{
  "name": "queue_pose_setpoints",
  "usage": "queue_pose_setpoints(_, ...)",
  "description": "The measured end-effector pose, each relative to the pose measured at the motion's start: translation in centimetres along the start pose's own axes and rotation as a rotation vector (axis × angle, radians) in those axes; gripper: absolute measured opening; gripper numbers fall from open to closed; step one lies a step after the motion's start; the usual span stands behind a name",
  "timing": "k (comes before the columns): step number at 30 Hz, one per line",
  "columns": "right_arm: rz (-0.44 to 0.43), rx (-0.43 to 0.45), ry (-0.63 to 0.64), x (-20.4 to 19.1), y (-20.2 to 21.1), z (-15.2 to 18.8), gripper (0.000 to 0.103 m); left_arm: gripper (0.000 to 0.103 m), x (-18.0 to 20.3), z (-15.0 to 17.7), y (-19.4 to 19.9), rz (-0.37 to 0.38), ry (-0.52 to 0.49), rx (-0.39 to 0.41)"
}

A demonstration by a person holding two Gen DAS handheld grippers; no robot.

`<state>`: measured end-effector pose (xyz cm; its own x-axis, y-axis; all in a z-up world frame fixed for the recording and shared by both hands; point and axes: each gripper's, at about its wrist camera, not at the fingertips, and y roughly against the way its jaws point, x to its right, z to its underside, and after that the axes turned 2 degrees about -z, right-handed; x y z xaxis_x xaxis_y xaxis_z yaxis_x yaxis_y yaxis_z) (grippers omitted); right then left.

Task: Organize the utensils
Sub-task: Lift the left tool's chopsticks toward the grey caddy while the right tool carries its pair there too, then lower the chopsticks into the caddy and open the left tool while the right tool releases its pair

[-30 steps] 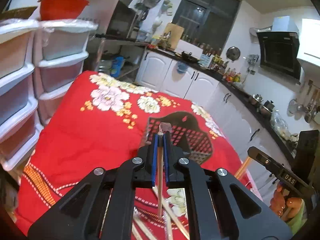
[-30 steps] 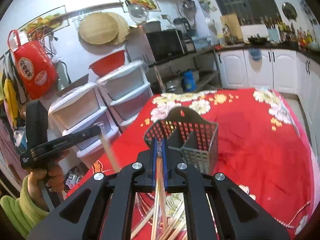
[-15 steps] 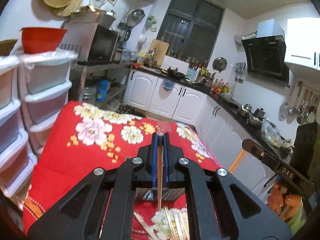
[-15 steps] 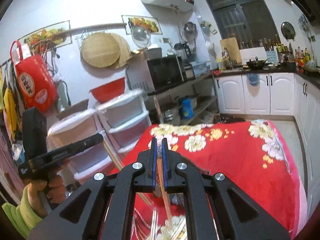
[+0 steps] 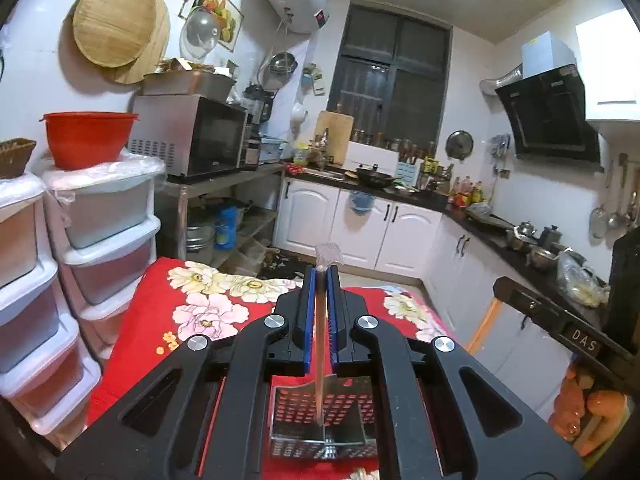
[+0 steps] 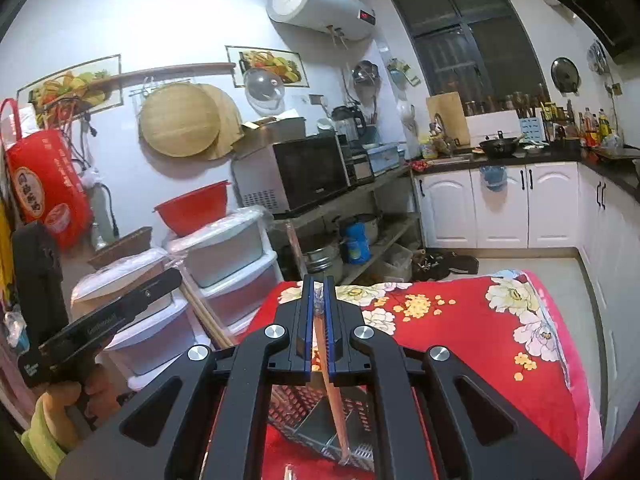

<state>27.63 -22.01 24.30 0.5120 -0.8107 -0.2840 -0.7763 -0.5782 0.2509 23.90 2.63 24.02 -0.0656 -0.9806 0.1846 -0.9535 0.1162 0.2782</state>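
Observation:
My left gripper (image 5: 320,276) is shut on a wrapped pair of chopsticks (image 5: 320,364), which hangs down between the blue pads; its clear wrapper end sticks up above the tips. Its lower end dangles over the perforated metal utensil caddy (image 5: 344,432) on the red flowered cloth (image 5: 160,320). My right gripper (image 6: 318,286) is shut on another wrapped pair of chopsticks (image 6: 334,400), slanting down over the same caddy (image 6: 304,408). The other gripper shows at the edge of each view: the right one (image 5: 560,328) and the left one (image 6: 120,304), with chopsticks beneath it.
Stacked white plastic drawers (image 5: 108,240) with a red bowl (image 5: 86,138) on top stand left of the table. A metal shelf with a microwave (image 5: 192,140) lies behind, white cabinets (image 5: 360,232) beyond. A gloved hand (image 6: 60,400) holds the left gripper.
Both grippers have risen with their chopsticks and tilted up, so the caddy has slid from mid-frame to the bottom of both views. The loose chopsticks on the cloth have dropped almost out of sight.

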Motion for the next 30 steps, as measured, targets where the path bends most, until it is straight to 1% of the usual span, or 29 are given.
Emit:
queue_pose_setpoints(3, 0.008, -0.006, -0.008, 0.5, -1.1, 0.7, 0.005, 0.001, -0.4, 1.0, -1.4, -0.011, 0.008, -0.023)
queue_pose_setpoints(8, 0.038, -0.017, 0.015, 0.8, -2.9, 2.3, 0.005, 0.001, -1.0, 3.3, -3.3, -0.025, 0.007, -0.056)
queue_pose_setpoints(15, 0.044, -0.046, 0.005, 1.3, -5.1, 4.4, 0.005, 0.001, -2.0, 6.0, -5.1, -0.035, 0.01, -0.097)
queue_pose_setpoints(21, 0.034, -0.061, -0.006, 1.4, -6.5, 6.0, 0.005, 0.001, -2.5, 7.4, -5.6, -0.044, 0.008, -0.113)
queue_pose_setpoints(24, 0.049, -0.067, -0.005, 1.7, -7.1, 6.7, 0.005, 0.002, -2.5, 7.9, -5.8, -0.052, -0.002, -0.113)
queue_pose_setpoints(30, 0.073, -0.085, -0.036, 2.8, -7.3, 7.6, 0.006, 0.002, -2.9, 8.7, -6.5, -0.044, 0.016, -0.144)
